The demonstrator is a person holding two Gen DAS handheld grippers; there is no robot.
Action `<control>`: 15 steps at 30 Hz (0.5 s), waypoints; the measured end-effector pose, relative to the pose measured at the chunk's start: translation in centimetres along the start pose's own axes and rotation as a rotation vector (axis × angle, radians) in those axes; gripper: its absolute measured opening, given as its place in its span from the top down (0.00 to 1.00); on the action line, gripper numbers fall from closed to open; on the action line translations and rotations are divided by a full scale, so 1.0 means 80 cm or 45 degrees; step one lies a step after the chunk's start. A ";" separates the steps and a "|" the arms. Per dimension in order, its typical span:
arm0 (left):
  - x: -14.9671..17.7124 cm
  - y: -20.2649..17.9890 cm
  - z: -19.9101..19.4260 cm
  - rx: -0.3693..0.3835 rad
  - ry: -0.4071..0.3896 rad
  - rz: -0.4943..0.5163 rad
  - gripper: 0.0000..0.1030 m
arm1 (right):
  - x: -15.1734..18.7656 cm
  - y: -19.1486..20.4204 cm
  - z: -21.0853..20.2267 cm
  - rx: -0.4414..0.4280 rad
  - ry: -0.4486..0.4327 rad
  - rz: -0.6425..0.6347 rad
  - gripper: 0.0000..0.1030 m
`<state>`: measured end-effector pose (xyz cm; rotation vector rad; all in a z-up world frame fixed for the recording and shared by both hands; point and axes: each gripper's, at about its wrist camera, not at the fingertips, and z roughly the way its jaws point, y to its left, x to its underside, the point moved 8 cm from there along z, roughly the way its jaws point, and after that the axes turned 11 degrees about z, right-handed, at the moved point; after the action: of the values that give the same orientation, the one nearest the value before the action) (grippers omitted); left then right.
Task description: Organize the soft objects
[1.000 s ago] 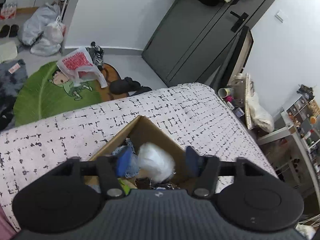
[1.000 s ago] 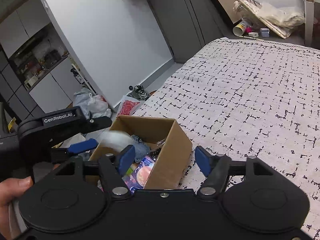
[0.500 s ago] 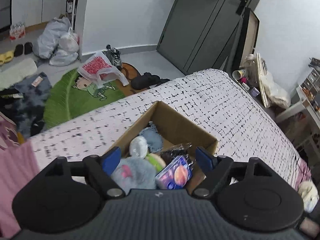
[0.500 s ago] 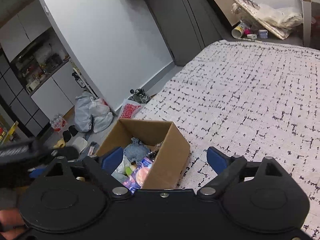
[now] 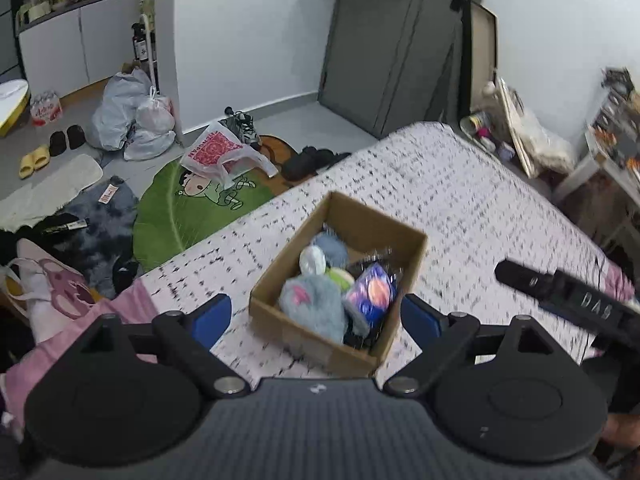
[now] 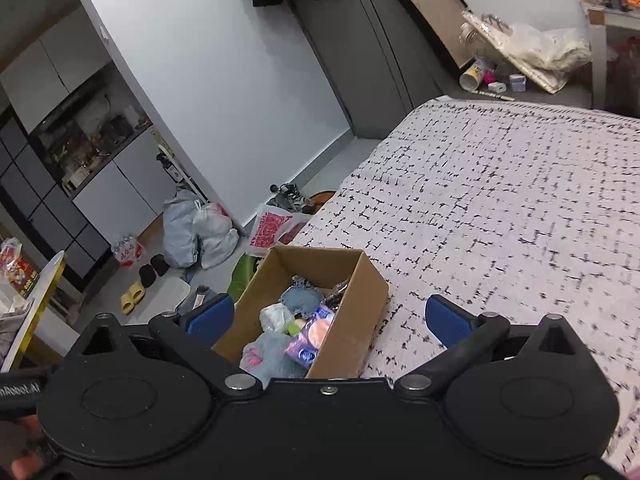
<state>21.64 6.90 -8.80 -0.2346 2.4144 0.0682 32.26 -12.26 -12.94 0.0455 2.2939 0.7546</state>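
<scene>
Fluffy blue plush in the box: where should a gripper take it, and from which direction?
Grip the fluffy blue plush across its rounded top, coming straight down from above. It sits at the near end of the cardboard box, with walls blocking sideways approach, and its top is uncovered. Both the left gripper and right gripper are open.

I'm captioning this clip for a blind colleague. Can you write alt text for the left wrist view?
An open cardboard box sits on a black-and-white patterned bed, filled with soft items including a fluffy blue plush. The left gripper hovers open above it, empty. Bags, shoes and a green rug clutter the floor beyond.
</scene>
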 end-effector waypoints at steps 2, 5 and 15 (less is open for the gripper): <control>0.006 -0.001 -0.014 0.001 -0.002 0.015 0.12 | 0.006 0.004 -0.017 -0.008 0.001 0.002 0.00; 0.015 0.000 -0.034 0.007 -0.001 0.020 0.12 | 0.012 0.012 -0.039 -0.009 -0.001 -0.025 0.00; 0.036 0.007 -0.103 0.007 -0.062 0.038 0.01 | 0.035 0.038 -0.114 -0.034 -0.004 -0.063 0.00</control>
<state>14.06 6.12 -4.49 -0.1922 2.3695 0.0802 23.80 -13.68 -7.79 -0.0220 2.2730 0.7596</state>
